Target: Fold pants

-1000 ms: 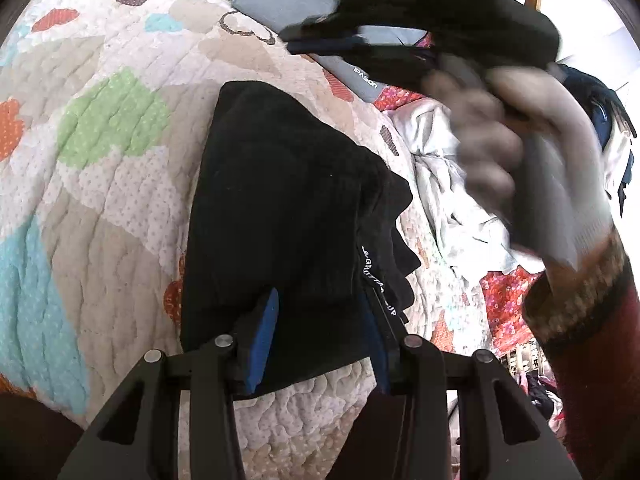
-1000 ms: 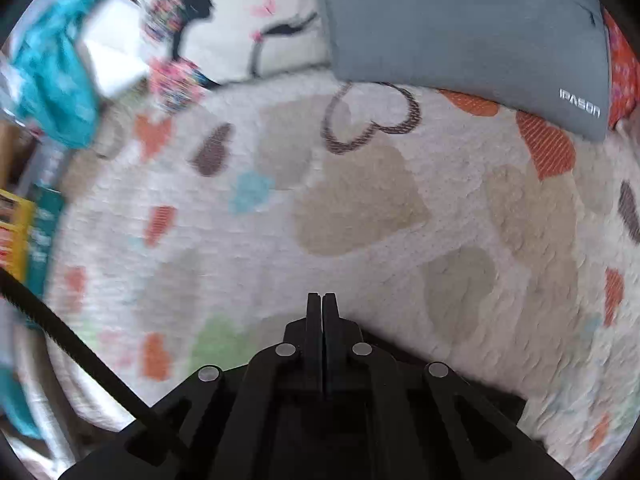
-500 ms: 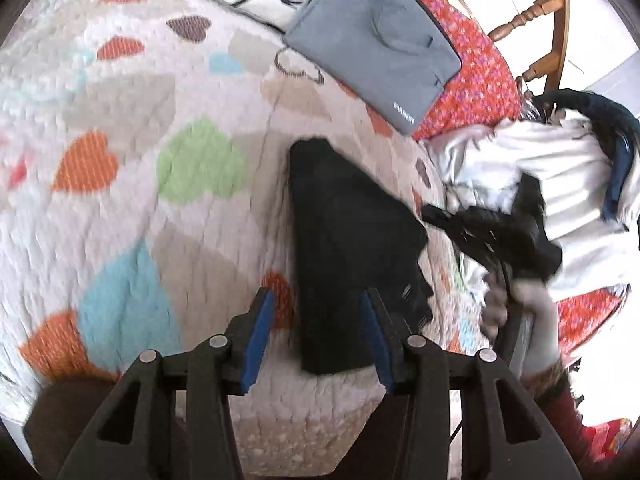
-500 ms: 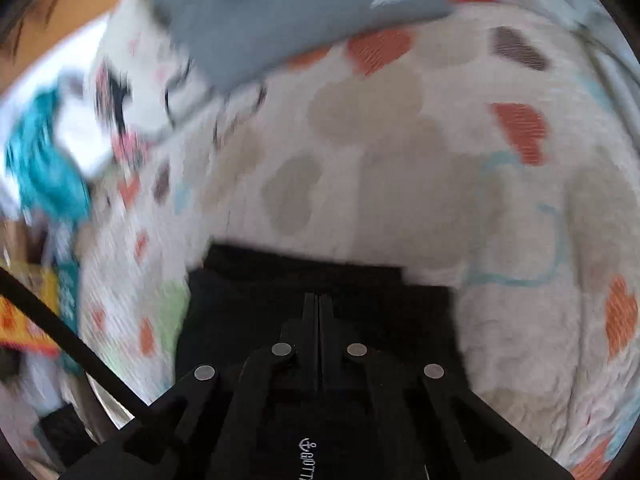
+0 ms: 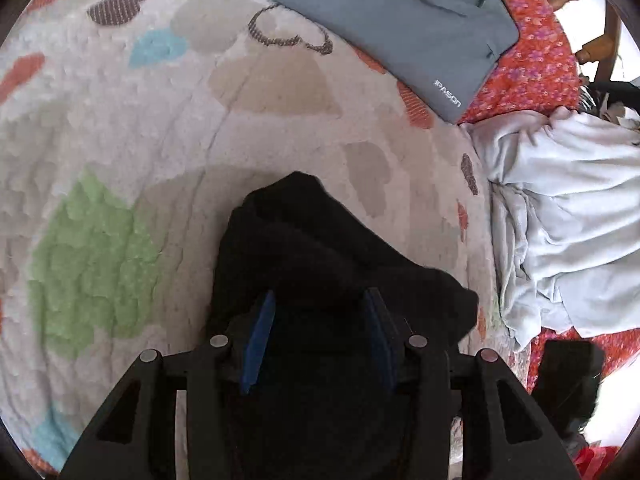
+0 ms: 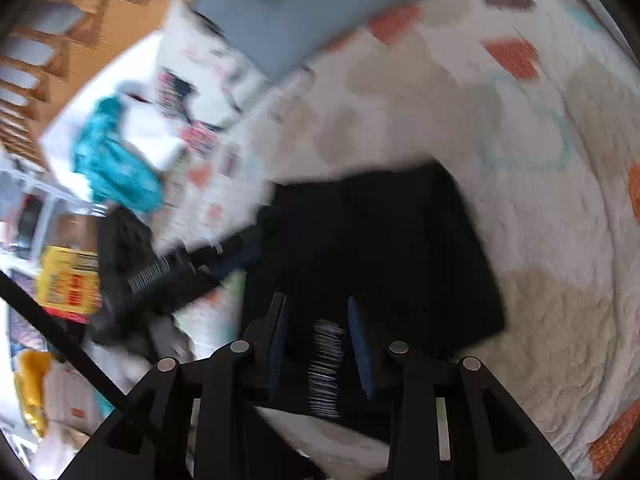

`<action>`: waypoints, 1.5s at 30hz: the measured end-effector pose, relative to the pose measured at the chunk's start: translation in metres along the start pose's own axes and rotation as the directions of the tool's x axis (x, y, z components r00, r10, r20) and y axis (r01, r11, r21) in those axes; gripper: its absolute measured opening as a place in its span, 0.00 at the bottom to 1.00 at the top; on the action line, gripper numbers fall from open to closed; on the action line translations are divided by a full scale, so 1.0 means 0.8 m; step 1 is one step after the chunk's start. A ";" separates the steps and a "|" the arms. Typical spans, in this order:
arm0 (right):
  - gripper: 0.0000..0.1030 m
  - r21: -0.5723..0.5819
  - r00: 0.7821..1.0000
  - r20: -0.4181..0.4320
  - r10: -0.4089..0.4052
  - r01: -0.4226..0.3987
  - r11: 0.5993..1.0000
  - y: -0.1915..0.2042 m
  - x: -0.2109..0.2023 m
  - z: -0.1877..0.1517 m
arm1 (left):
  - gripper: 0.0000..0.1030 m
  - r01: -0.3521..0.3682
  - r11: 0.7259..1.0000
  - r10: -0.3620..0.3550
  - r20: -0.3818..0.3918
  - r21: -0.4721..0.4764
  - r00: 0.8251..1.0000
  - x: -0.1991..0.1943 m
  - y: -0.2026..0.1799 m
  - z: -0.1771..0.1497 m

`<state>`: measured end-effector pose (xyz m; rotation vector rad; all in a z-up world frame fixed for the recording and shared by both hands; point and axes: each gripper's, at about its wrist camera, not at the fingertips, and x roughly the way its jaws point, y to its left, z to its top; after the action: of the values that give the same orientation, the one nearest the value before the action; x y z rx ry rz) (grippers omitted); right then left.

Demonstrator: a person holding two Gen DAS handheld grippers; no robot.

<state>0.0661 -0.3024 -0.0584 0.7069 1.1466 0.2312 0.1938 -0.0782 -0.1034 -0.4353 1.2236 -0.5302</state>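
The black pants (image 5: 312,248) lie folded into a compact bundle on the heart-patterned quilt (image 5: 120,140). My left gripper (image 5: 318,312) is open, its blue pads straddling the near edge of the bundle. In the right wrist view the folded pants (image 6: 384,248) lie flat as a dark rectangle. My right gripper (image 6: 316,320) is open just above their near edge and holds nothing. The left gripper (image 6: 188,268) shows blurred at the pants' left side in that view.
A grey laptop sleeve (image 5: 400,20) lies at the far side of the quilt. A pile of white clothes (image 5: 560,216) sits at the right over a red floral sheet (image 5: 532,60). A teal cloth (image 6: 112,160) and cluttered items lie beyond the bed's left side.
My right gripper has opened and swung over the pants. My left gripper has moved down close onto the bundle's near edge, still open.
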 end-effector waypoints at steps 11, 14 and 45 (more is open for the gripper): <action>0.46 -0.008 0.988 0.152 0.009 -0.008 1.000 0.013 -0.056 -0.027 | 0.43 -0.035 0.992 0.029 0.052 0.125 0.998 -0.074 -0.009 -0.038; 0.50 -0.027 0.993 0.110 0.048 -0.045 0.999 0.021 -0.042 -0.040 | 0.44 -0.053 0.989 0.045 0.065 0.137 0.997 -0.078 -0.002 -0.065; 0.59 0.050 0.941 0.335 -0.036 0.020 0.999 -0.010 -0.054 -0.103 | 0.64 -0.351 0.931 0.229 0.594 0.096 0.771 -0.241 -0.029 -0.146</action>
<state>-0.0269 -0.2984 -0.0493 0.7381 0.8360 0.0555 0.0311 0.0148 0.0238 -0.1960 0.6183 -0.2172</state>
